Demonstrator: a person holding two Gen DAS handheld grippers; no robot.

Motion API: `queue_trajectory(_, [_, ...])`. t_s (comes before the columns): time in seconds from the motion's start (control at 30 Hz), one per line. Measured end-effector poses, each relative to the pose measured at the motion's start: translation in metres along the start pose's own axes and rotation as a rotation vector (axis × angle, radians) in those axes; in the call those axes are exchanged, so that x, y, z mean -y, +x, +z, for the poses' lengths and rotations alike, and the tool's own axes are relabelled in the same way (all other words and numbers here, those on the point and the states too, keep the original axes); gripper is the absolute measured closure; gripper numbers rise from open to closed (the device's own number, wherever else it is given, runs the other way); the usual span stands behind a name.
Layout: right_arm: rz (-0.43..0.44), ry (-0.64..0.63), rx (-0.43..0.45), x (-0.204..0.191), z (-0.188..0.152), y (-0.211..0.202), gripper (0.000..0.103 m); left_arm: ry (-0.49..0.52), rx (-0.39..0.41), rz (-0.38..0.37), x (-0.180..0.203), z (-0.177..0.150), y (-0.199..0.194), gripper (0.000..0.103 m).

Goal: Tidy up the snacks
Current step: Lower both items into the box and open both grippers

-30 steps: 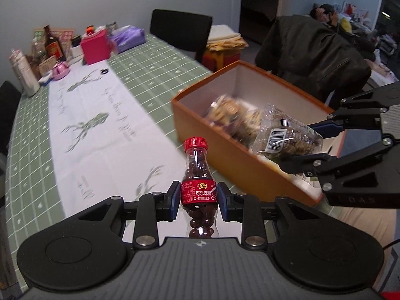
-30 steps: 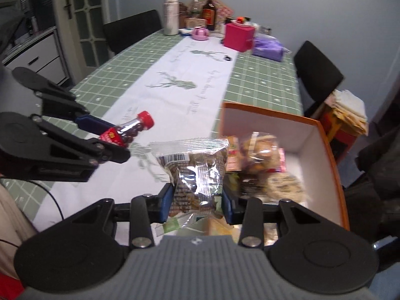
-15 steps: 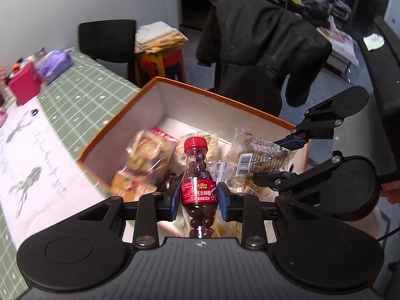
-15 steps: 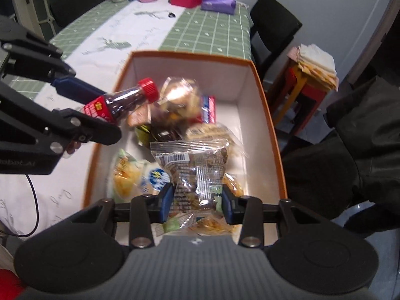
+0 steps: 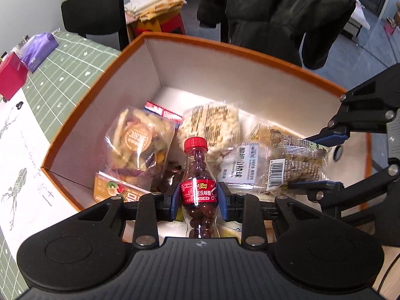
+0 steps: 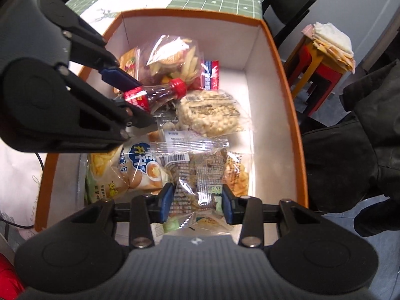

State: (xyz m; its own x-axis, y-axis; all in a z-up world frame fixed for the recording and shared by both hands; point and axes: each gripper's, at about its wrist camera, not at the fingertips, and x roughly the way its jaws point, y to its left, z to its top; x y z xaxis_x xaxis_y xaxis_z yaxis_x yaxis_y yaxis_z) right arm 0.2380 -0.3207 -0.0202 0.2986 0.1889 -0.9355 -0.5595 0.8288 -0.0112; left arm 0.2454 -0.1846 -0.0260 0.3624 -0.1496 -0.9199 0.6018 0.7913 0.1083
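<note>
My left gripper [image 5: 198, 198] is shut on a small red-capped bottle of dark candy balls [image 5: 198, 187] and holds it over the orange box [image 5: 82, 100]. The bottle also shows in the right wrist view [image 6: 155, 93], inside the box opening. My right gripper [image 6: 197, 201] is shut on a clear snack packet with a barcode [image 6: 197, 172], held above the snacks in the box [image 6: 282, 75]. The same packet shows in the left wrist view [image 5: 287, 167]. The box holds several snack bags, among them a puffed rice cake [image 6: 210, 115] and a mixed chips bag [image 5: 137, 142].
The box stands on a table with a green checked cloth [image 5: 67, 62] and a white runner [image 5: 20, 155]. A red box [image 5: 11, 77] and a purple pack [image 5: 40, 48] lie farther back. A black chair [image 5: 95, 15], a stool with folded cloths [image 6: 325, 50] and a dark jacket [image 5: 275, 10] are beside the table.
Both grippers have moved from beside the box to over it and lower toward the snacks inside, each still holding its item.
</note>
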Motion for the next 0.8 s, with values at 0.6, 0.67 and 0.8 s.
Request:
queue_trajectory(0.6, [-0.015,-0.007,-0.067,-0.007,-0.003,0.019,0.058,0.036,-0.025,0.085,0.0,-0.012,0.019,0.05])
queue_trajectory(0.67, [-0.023,-0.007,-0.058,-0.009,-0.003,0.015,0.049,0.051,-0.004,0.103,0.003,-0.012,0.011,0.039])
queue_trajectory(0.8, [-0.026,0.0,-0.043,-0.012,-0.002,0.005,0.045,0.08,0.02,0.115,0.009,-0.014,-0.008,0.036])
